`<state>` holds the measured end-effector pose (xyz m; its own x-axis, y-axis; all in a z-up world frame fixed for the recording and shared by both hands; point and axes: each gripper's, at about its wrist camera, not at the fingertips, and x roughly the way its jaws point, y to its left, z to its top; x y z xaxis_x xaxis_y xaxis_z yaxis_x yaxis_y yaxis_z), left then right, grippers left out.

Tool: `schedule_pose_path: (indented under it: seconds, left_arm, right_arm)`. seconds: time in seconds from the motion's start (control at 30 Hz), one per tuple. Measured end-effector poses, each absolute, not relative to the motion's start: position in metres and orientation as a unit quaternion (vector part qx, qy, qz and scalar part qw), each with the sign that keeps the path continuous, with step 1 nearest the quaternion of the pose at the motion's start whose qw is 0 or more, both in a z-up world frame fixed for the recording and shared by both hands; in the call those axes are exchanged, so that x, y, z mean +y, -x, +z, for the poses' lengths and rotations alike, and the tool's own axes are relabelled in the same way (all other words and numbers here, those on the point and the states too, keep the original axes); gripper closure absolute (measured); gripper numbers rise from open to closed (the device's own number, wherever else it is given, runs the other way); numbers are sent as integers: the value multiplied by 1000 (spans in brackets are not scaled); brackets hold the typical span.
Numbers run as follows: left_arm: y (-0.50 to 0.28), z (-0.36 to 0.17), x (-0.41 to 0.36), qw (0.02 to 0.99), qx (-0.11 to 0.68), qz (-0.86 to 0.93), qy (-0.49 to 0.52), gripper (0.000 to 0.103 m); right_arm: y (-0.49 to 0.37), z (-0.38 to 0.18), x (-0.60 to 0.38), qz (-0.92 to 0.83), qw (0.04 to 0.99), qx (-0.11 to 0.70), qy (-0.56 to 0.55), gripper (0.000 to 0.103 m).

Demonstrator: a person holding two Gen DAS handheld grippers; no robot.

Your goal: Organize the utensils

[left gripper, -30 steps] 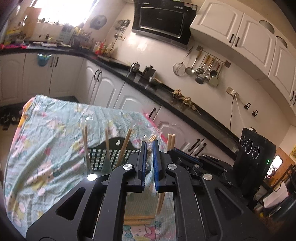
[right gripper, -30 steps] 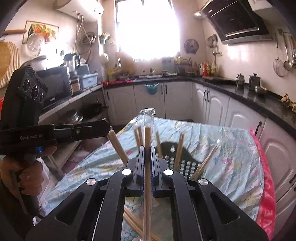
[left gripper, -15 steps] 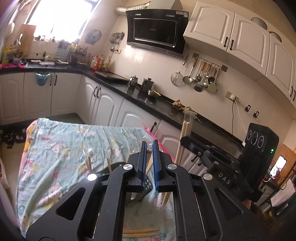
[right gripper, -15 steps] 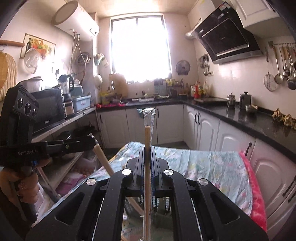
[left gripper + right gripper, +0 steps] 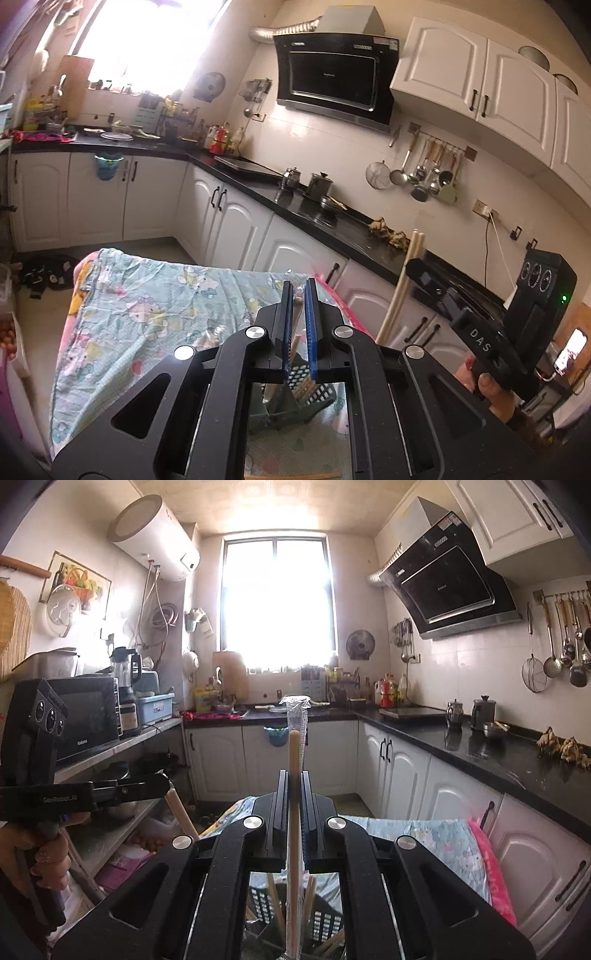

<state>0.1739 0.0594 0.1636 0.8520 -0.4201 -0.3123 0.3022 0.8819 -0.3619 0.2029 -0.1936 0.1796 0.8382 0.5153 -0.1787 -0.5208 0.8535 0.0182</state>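
My left gripper (image 5: 299, 291) is shut on a pair of plastic-wrapped wooden chopsticks (image 5: 296, 345), held above the black perforated utensil basket (image 5: 314, 391). My right gripper (image 5: 294, 775) is shut on another wrapped pair of chopsticks (image 5: 294, 760) that stands upright, its clear wrapper tip above the fingers. That pair also shows in the left wrist view (image 5: 400, 284). The basket (image 5: 325, 923) sits below the right gripper with several chopsticks in it. The left gripper with its chopsticks (image 5: 177, 812) shows at the left of the right wrist view.
The table carries a light blue cartoon-print cloth (image 5: 147, 317). More chopsticks (image 5: 295, 476) lie on the cloth near the front. A black kitchen counter (image 5: 295, 206) and white cabinets run behind. A shelf with a microwave (image 5: 88, 716) stands to the left.
Both grippers have risen with their chopsticks. The basket has dropped lower in both views and the kitchen walls fill more of each frame.
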Motion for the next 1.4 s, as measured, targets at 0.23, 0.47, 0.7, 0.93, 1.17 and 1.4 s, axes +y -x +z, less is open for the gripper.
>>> schedule_pose_path:
  seconds: [0.23, 0.47, 0.7, 0.93, 1.17, 1.4]
  left_arm:
    - [-187, 155, 68, 956, 192, -164, 153, 99]
    - [-195, 139, 71, 956, 197, -148, 159, 99]
    - [-199, 123, 71, 955, 203, -146, 161, 99]
    - [-203, 108, 65, 951, 218, -150, 157, 99]
    - [-205, 96, 61, 949, 227, -155, 157, 99]
    - [-207, 83, 56, 945, 237, -163, 154, 99]
  right_arm:
    - [-213, 177, -191, 268, 961, 71, 15, 97]
    - [-222, 164, -187, 265, 962, 68, 13, 97]
    - [-234, 143, -181, 256, 964, 70, 16, 97]
    - [-242, 117, -175, 238, 968, 72, 24, 97]
    - [-251, 95, -173, 227, 970, 85, 25, 97]
    - [-255, 79, -169, 221, 971, 93, 19, 97]
